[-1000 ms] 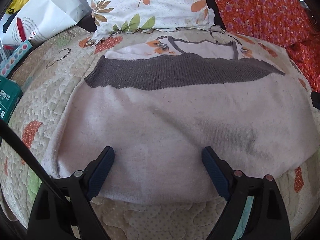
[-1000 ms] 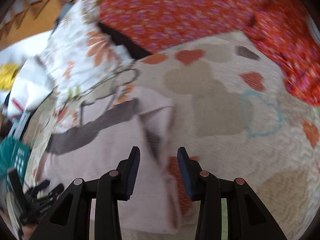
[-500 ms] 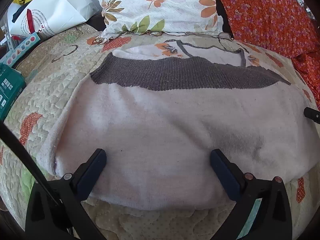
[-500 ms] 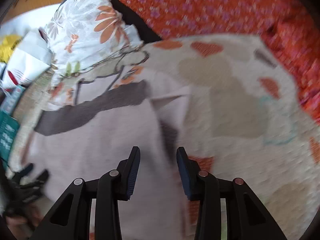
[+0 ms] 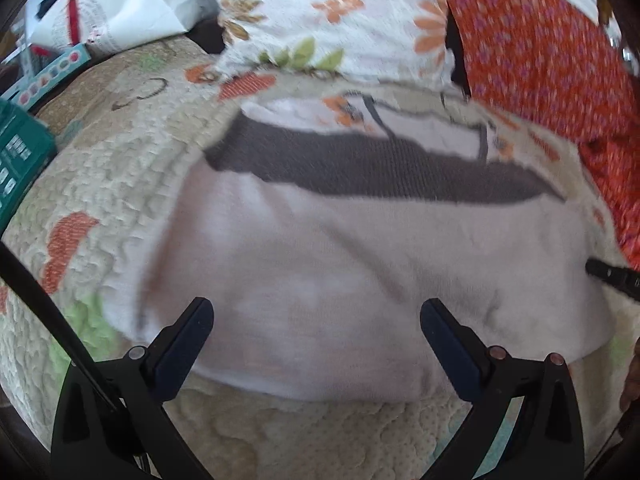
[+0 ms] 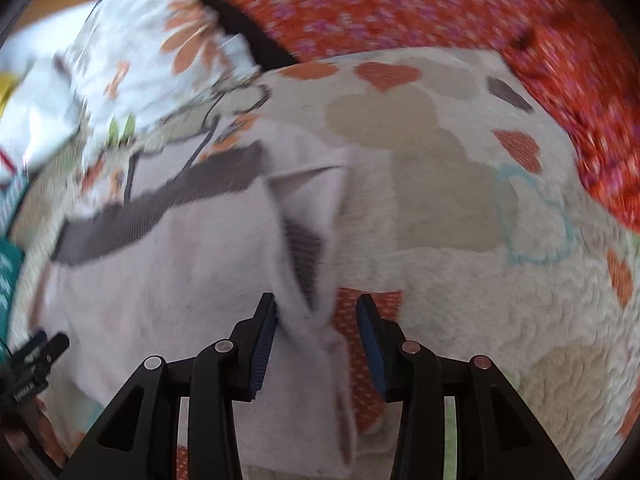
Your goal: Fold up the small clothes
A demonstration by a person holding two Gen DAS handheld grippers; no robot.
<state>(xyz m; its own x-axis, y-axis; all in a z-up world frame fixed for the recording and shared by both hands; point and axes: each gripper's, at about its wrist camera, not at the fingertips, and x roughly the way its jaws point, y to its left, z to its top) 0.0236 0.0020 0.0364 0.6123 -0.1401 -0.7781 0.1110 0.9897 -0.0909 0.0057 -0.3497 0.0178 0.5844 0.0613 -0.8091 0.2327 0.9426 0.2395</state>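
Because the pale knitted sweater has been doubled over on the quilted bed, its dark grey ribbed hem now lies across the middle, with the neckline showing beyond it, toward the flowered pillow at the head of the bed. I judge that the garment is spread flat like this so that the next fold can be made cleanly.

Above the near folded edge, the left gripper hovers and points steeply down. Its jaws have just been opening and stand at their widest, with nothing pressed between them, only cloth under them.

At the sweater's side edge, nearer to the orange flowered blanket, the right gripper also tilts down. Its jaws have just opened a little and are half apart; a tucked sleeve fold with its grey cuff runs up between them. The left pad seems to touch the cloth, but the blur does not let me say so, and the right pad is clear of it, so nothing is pinched.

It seems that the right hand prepares to take this side.
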